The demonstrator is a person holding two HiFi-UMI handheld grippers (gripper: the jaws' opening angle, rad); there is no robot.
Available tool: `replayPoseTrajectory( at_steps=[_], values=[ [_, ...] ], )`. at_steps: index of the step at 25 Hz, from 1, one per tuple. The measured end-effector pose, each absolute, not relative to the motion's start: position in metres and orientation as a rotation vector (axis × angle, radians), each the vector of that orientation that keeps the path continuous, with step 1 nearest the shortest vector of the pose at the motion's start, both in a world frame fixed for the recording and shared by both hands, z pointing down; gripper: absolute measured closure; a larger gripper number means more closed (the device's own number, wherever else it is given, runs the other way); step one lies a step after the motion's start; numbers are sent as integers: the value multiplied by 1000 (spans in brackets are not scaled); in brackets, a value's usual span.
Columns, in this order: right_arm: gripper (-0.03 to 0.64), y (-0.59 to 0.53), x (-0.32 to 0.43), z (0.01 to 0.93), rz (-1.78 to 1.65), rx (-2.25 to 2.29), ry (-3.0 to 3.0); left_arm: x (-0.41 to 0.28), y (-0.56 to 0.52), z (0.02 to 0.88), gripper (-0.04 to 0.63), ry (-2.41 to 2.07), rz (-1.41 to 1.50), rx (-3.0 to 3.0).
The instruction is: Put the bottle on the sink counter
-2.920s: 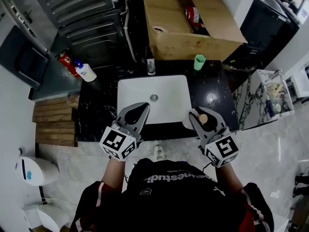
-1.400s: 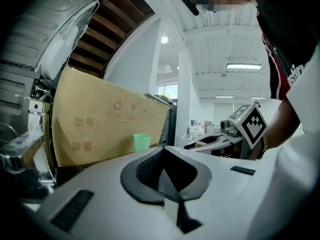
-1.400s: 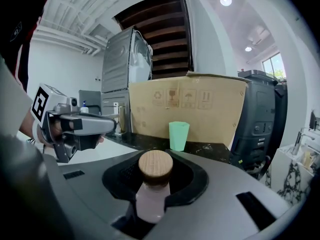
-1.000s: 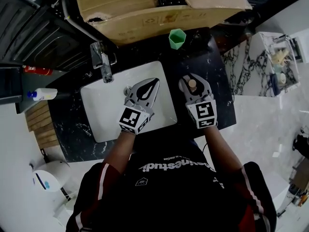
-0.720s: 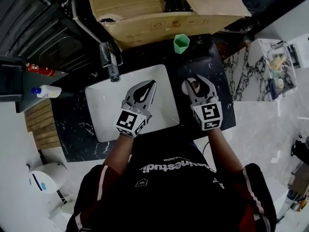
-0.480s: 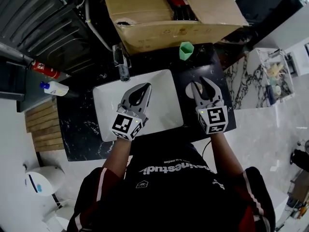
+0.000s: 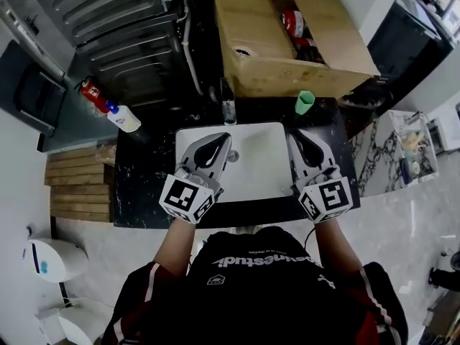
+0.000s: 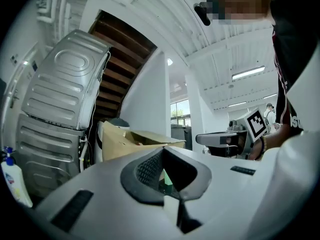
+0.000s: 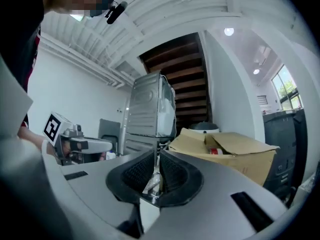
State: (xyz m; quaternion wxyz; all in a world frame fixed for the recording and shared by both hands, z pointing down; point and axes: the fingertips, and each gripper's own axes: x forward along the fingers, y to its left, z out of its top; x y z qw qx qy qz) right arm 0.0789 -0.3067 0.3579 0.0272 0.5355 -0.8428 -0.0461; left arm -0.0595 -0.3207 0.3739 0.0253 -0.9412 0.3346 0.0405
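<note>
The placing step looked done or nearly so. The right tool (image 7: 297, 141) hovered over the dark tabletop (image 7: 144, 175) at the right edge of the white sink (image 7: 251, 178), its jaws closing to a slim gap with nothing pinched between them. The bottle showed in no view; it may have stood hidden beneath that tool. The left tool (image 7: 223, 141) hung over the basin, pressed together and empty. The next move called for drawing the right tool away without knocking the bottle.

A green cup (image 7: 304, 102) stands on the black counter (image 7: 144, 171), near the white sink (image 7: 259, 160) and cardboard box (image 7: 259, 45).
</note>
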Motion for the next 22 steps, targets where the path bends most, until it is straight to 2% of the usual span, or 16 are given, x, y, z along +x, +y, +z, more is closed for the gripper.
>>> replayPoseTrajectory(
  at_steps=[4, 9, 22],
  values=[
    [572, -290, 28, 344, -207, 1468, -2668, -78, -303, 352, 581, 1063, 119, -2877],
    [575, -270, 3, 346, -42, 1338, -2746, -81, -282, 339, 581, 1101, 156, -2904],
    [578, -232, 36, 342, 60, 1303, -2798, -45, -247, 331, 581, 1070, 101, -2886]
  ],
)
